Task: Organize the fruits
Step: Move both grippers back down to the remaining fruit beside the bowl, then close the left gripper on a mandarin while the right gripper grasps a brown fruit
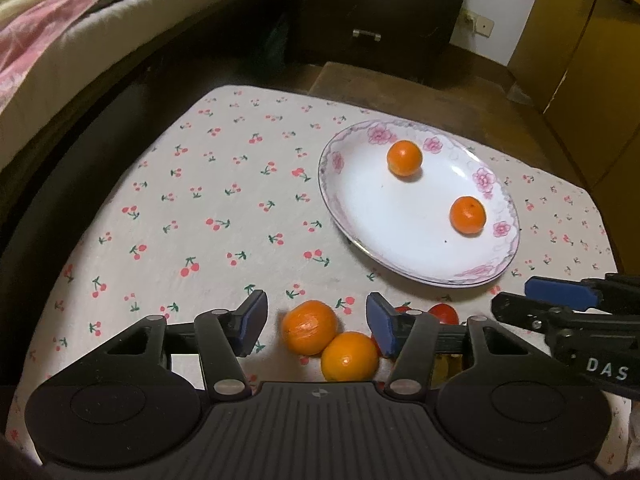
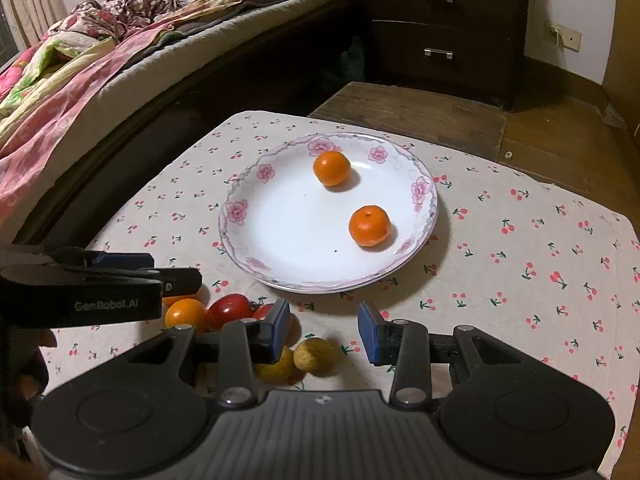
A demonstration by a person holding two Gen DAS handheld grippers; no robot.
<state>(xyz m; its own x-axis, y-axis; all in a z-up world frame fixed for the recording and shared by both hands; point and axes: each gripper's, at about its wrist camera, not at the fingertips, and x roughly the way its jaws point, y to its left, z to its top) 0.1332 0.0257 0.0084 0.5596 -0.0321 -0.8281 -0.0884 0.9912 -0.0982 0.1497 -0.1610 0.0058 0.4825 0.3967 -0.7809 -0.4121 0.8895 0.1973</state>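
A white plate with a pink flower rim [image 1: 340,160] [image 2: 240,212] sits on the cherry-print cloth and holds two oranges [image 1: 405,158] [image 1: 467,215], also in the right wrist view [image 2: 331,168] [image 2: 369,226]. My left gripper [image 1: 316,322] is open, with two loose oranges [image 1: 309,326] [image 1: 349,356] between its jaws on the cloth. Red tomatoes [image 1: 444,314] [image 2: 232,310] lie beside them. My right gripper [image 2: 324,330] is open and empty, above two yellow-green fruits [image 2: 315,355] [image 2: 276,368]. An orange [image 2: 186,316] lies under the left gripper's arm.
A bed with pink bedding [image 2: 80,68] runs along the left. A dark drawer chest [image 2: 440,28] stands behind the table. A wooden bench [image 2: 408,114] touches the table's far edge. A yellow cabinet [image 1: 580,40] is at the right.
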